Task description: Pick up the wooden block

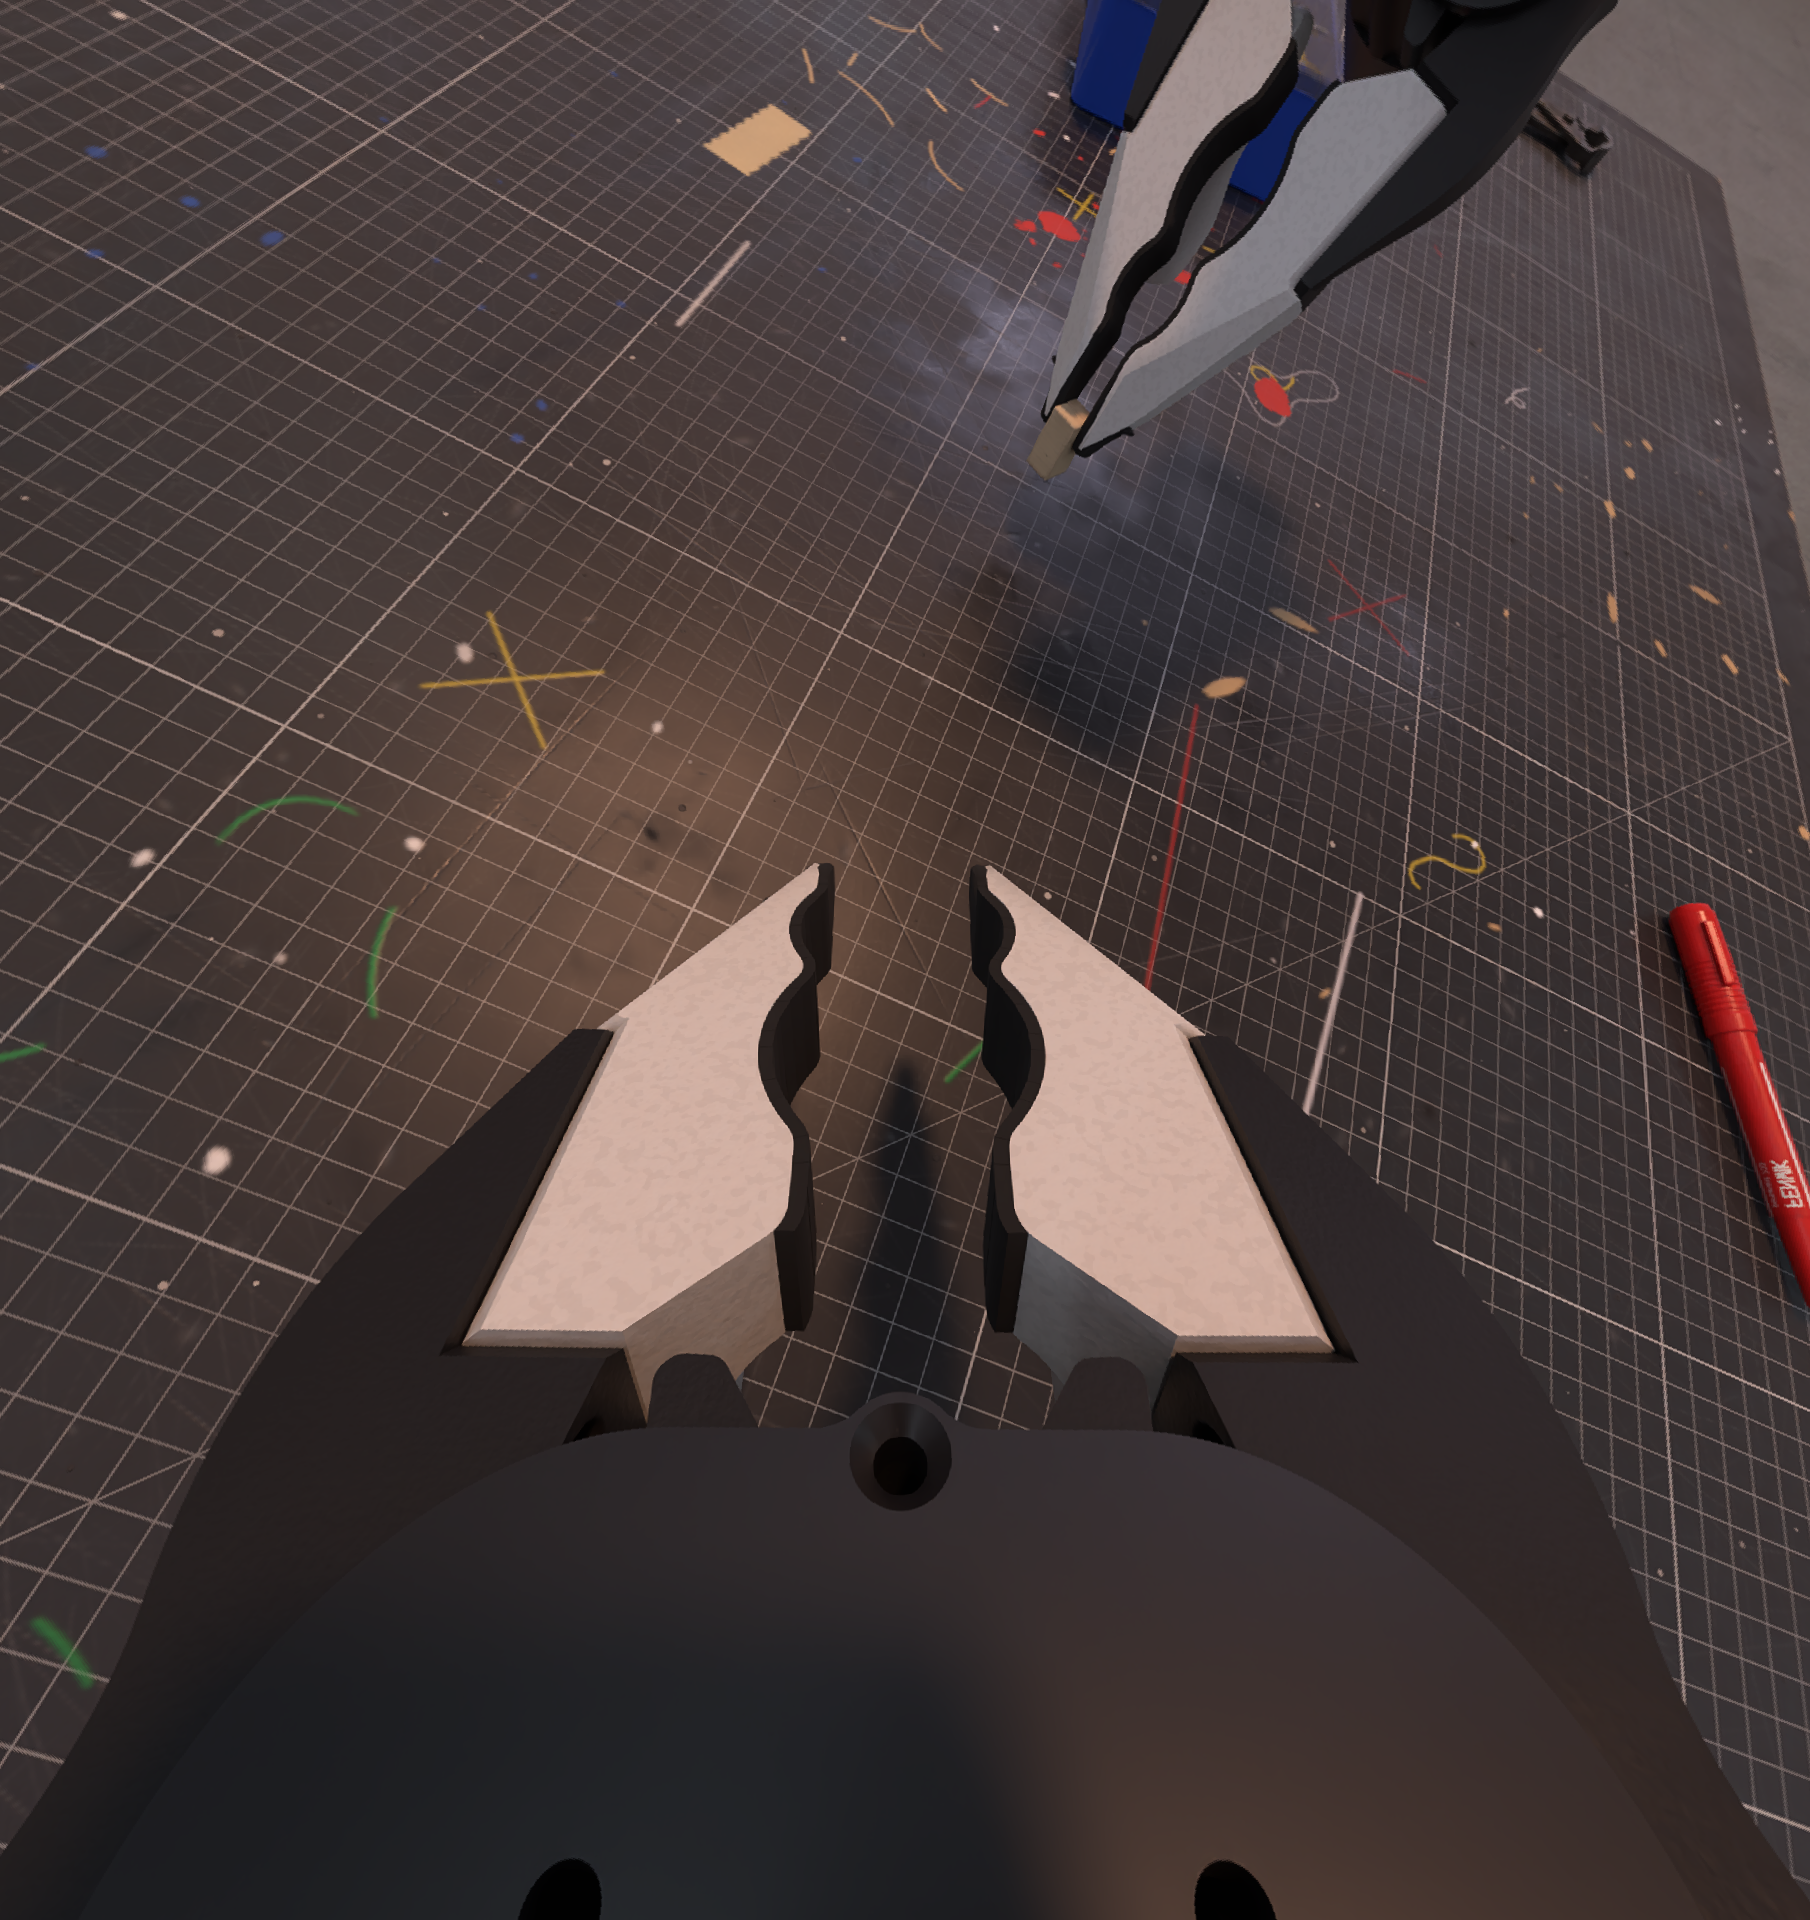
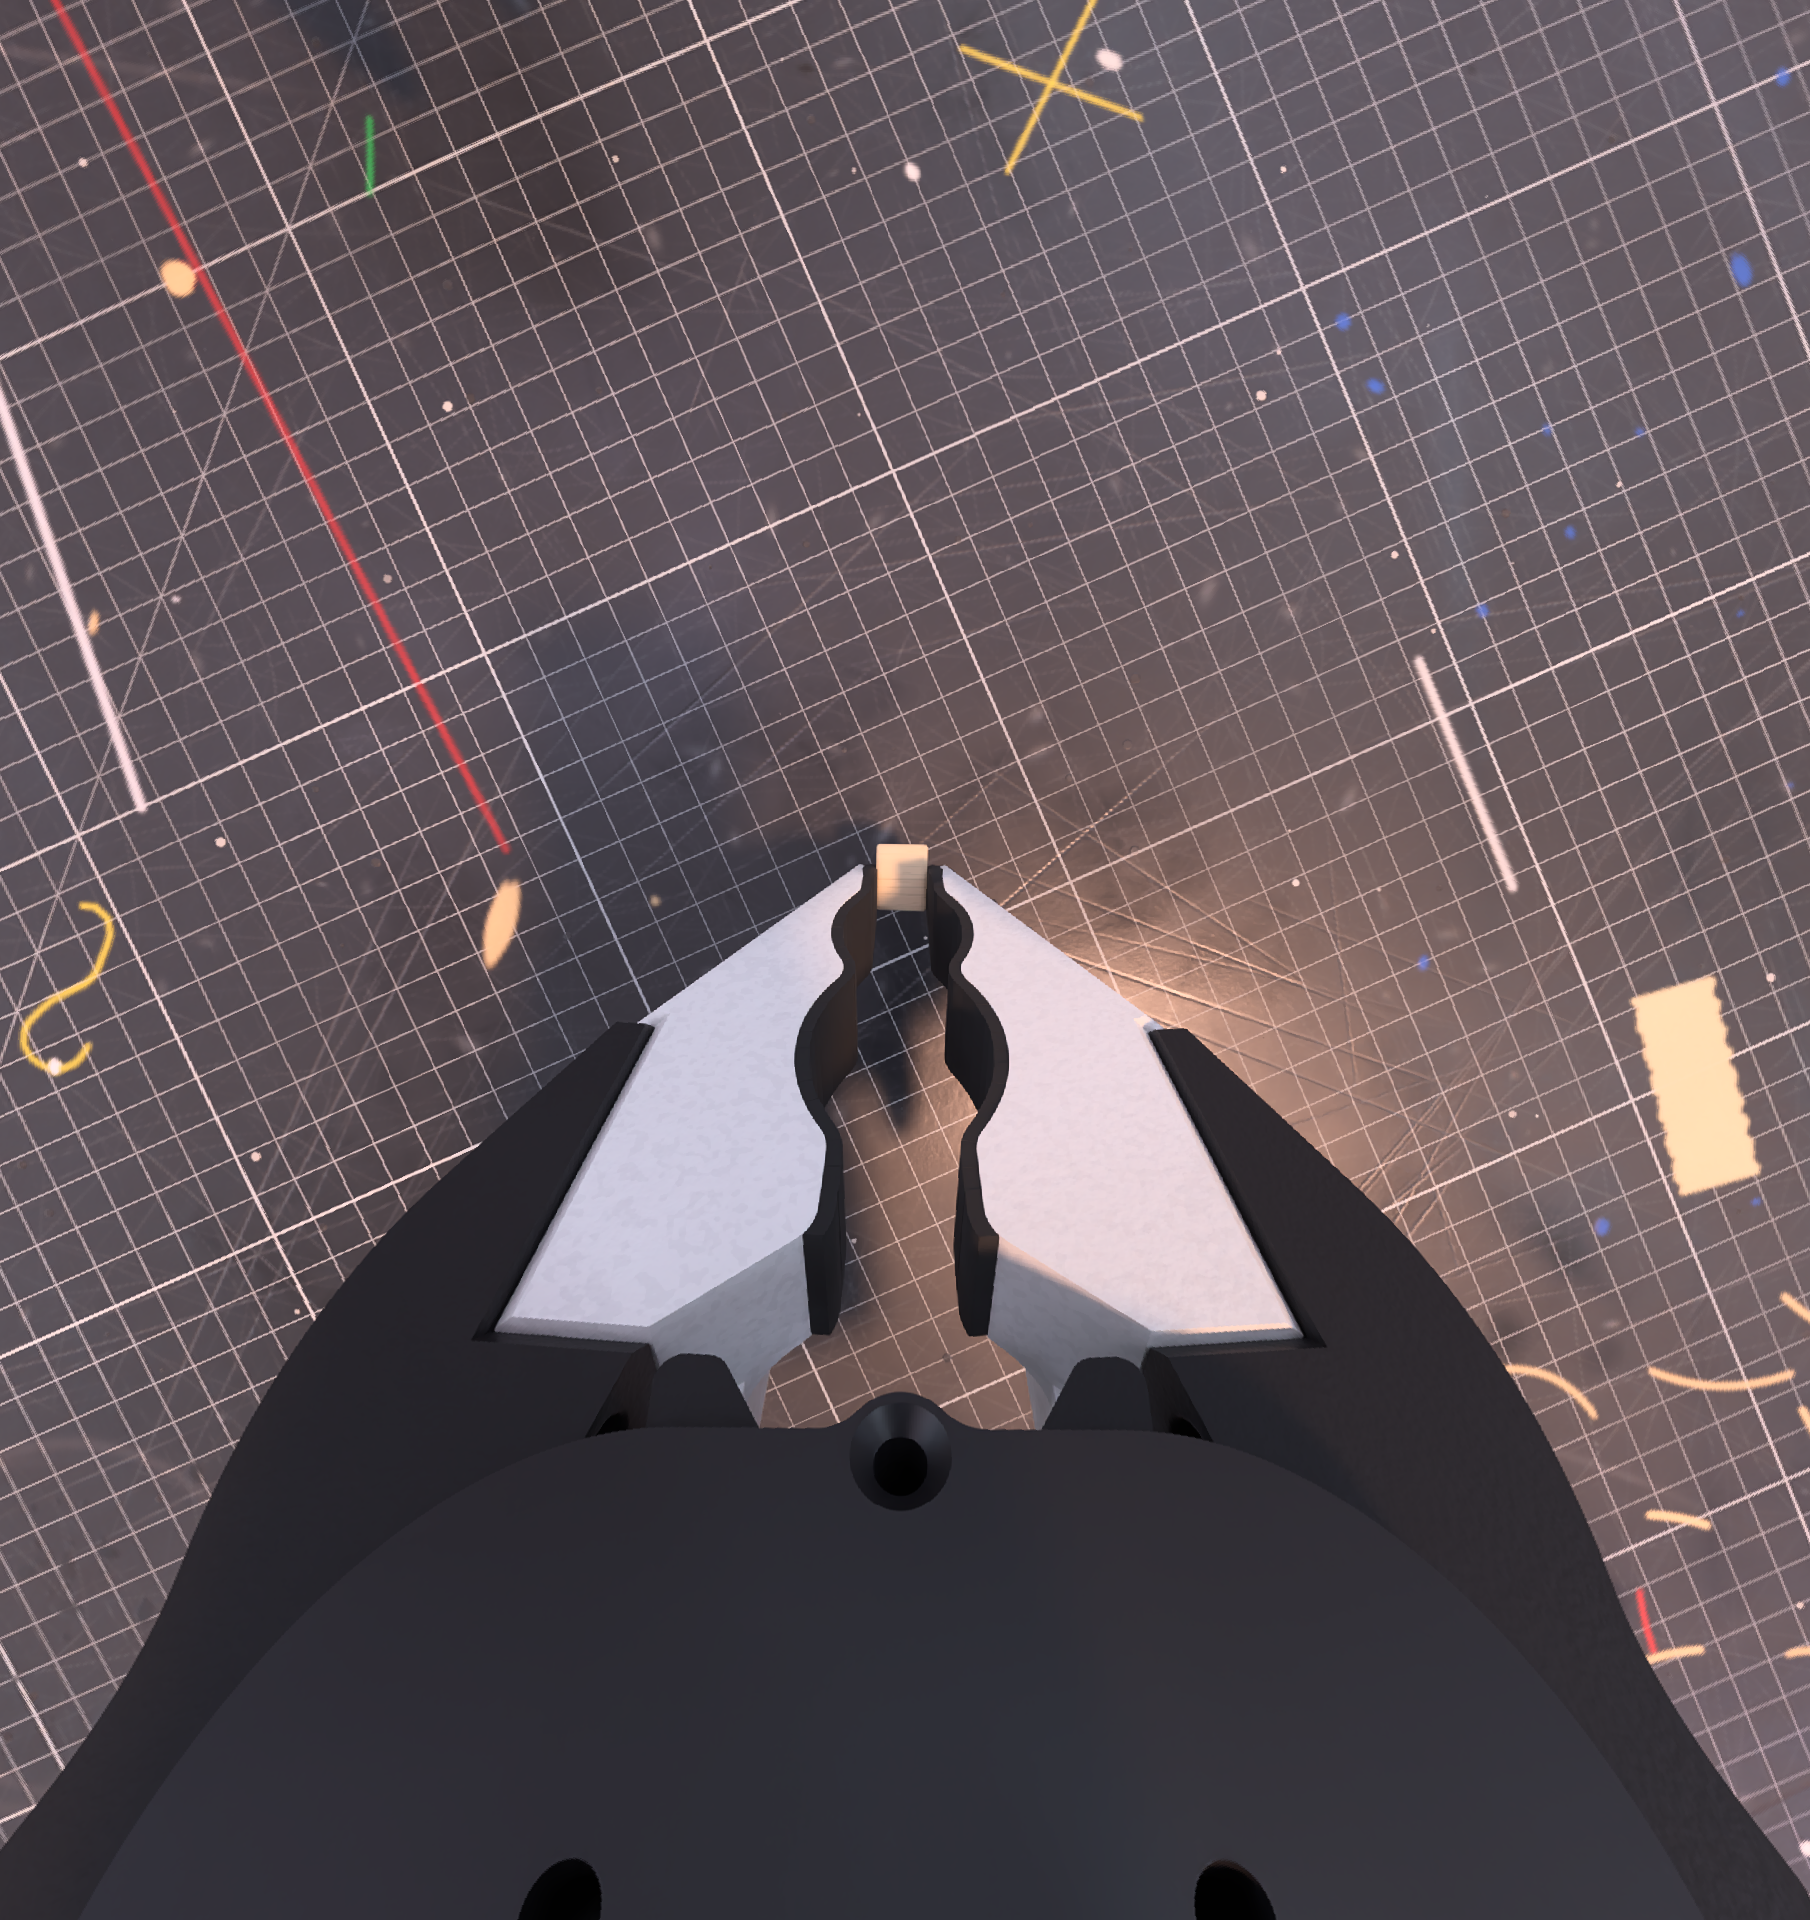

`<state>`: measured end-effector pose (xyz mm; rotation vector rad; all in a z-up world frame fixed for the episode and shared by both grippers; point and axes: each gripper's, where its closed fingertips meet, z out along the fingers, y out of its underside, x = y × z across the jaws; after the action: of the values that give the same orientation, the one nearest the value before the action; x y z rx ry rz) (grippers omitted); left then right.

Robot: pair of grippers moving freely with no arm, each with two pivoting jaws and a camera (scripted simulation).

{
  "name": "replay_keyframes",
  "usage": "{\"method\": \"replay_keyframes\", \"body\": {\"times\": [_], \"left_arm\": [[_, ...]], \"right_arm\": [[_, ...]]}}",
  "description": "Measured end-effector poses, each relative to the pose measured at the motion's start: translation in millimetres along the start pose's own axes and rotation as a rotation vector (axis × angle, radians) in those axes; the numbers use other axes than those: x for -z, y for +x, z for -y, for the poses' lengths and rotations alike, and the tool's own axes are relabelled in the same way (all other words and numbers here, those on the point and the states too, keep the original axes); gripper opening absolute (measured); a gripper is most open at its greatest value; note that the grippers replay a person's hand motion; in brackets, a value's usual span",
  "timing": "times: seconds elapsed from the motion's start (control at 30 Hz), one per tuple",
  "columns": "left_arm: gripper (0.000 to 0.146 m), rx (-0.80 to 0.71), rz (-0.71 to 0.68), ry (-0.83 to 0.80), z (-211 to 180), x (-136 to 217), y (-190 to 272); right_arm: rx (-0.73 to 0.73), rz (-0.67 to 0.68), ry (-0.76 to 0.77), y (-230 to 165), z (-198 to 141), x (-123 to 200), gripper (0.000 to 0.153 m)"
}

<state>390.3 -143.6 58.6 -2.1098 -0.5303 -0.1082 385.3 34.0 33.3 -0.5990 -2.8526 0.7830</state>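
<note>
1. The small wooden block (image 2: 901,878) is pinched between the right gripper's (image 2: 902,883) fingertips, above the cutting mat's (image 1: 672,520) middle.
2. The left gripper (image 1: 902,883) hovers empty, jaws parted.
3. A red marker (image 1: 1755,1103) lies near the mat's right edge.

Mat (image 1: 257,520): dark charcoal, ruled with a fine pale grid, scuffed, flecked with white, blue and tan specks; yellow crosses, green arcs, a red line, red blotches, one tan patch with ragged edges. Warm brownish glow mid-mat.

Block (image 2: 901,876): pale cream-tan, faint grain lines on its face; same light tan in the left view (image 1: 1057,436).

Left gripper (image 1: 901,883): black body, fingers speckled off-white with a pinkish cast, black wavy inner edges.

Right gripper (image 2: 901,883): black body, fingers mottled cool white-grey, black wavy inner edges.

Marker (image 1: 1758,1107): bright red, white lettering on the barrel.

Box (image 1: 1109,62) at far edge: deep blue.
</note>
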Motion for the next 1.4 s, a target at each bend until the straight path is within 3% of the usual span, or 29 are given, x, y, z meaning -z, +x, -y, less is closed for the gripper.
{"method": "replay_keyframes", "body": {"times": [1.4], "left_arm": [[0.025,-0.046,-0.036,-0.032,-5,-14,4]], "right_arm": [[-0.013,0.008,-0.021,-1,0,-2,0.009]]}}
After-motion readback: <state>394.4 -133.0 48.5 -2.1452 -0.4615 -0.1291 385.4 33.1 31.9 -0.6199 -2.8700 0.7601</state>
